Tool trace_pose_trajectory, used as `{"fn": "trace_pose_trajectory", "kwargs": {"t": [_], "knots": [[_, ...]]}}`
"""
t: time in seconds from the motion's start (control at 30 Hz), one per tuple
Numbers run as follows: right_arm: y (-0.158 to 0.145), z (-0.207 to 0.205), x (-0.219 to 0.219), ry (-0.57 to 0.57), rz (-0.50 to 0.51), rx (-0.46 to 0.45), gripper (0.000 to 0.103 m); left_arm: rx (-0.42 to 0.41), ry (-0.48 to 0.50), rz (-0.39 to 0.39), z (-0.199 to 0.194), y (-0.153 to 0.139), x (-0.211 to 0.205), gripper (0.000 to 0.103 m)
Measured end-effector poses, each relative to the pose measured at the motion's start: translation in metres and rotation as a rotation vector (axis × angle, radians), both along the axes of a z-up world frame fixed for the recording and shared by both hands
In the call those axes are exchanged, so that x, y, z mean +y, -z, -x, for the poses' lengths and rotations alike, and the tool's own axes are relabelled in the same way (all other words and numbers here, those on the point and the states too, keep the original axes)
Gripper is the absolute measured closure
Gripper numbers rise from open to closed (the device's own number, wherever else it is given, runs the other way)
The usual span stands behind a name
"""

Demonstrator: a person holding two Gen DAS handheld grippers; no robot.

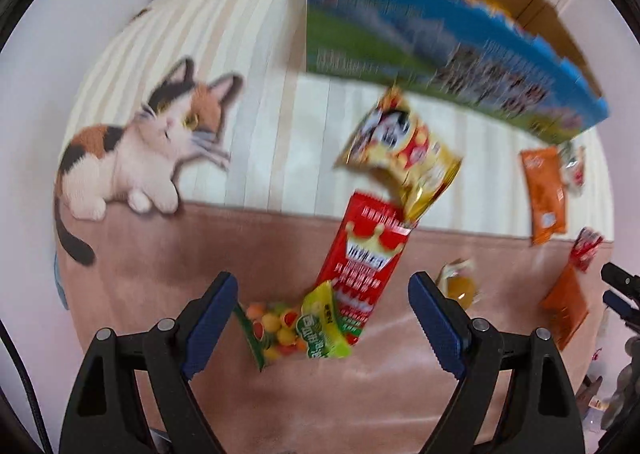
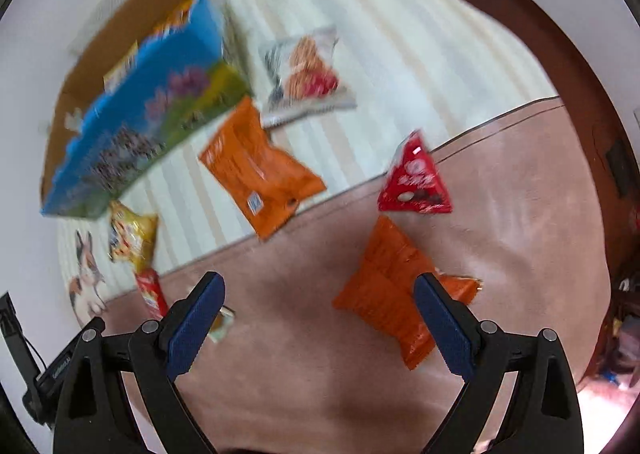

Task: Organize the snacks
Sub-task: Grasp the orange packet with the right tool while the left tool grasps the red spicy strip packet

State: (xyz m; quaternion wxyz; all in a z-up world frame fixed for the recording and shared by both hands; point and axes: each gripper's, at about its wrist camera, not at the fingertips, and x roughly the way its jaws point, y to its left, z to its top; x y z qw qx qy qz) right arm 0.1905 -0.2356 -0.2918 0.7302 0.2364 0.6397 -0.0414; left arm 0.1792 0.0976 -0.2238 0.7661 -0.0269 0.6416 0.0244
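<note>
Left wrist: your left gripper [image 1: 323,328] (jaws spread, empty) sits nearest the red packet [image 1: 362,266], long axis running straight ahead.

Box [image 1: 420,42] print smeared by motion blur in both views, lettering unreadable; contents mostly hidden behind its wall, only packet tops peeking out. Red packet [image 1: 366,254] text blurred; its lower end covered by green packet [image 1: 322,328]. Candy bag [image 1: 272,328] partly behind green packet. Small brown item [image 1: 460,286] too blurred to identify. Orange packet [image 2: 384,294] partly hidden behind right finger [image 2: 444,330]. Small packet [image 2: 222,324] mostly hidden behind left finger [image 2: 192,326]. Clutter at right edge of right wrist view cut off, indistinct.
</note>
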Motion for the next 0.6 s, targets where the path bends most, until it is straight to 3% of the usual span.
{"fn": "trace_pose_trajectory", "kwargs": {"t": [0.17,0.33,0.37,0.4,0.5,0.6], "knots": [[0.019,-0.015,0.029,-0.113,0.021,0.021,0.005,0.063,0.097,-0.052,-0.009,0.033,-0.02,0.016],[0.016,-0.029,0.047,-0.215,0.079,0.022,0.005,0.132,0.223,-0.113,-0.03,0.074,-0.048,0.016],[0.015,-0.028,0.046,-0.221,0.093,0.024,0.005,0.133,0.239,-0.115,-0.033,0.079,-0.05,0.019],[0.016,-0.028,0.043,-0.217,0.095,0.034,0.005,0.13,0.251,-0.119,-0.034,0.084,-0.053,0.03],[0.022,-0.025,0.026,-0.186,0.102,0.068,0.005,0.152,0.215,-0.06,-0.034,0.09,-0.054,0.047],[0.029,-0.017,0.004,-0.132,0.114,0.097,0.005,0.163,0.186,-0.023,-0.027,0.088,-0.057,0.048]]}}
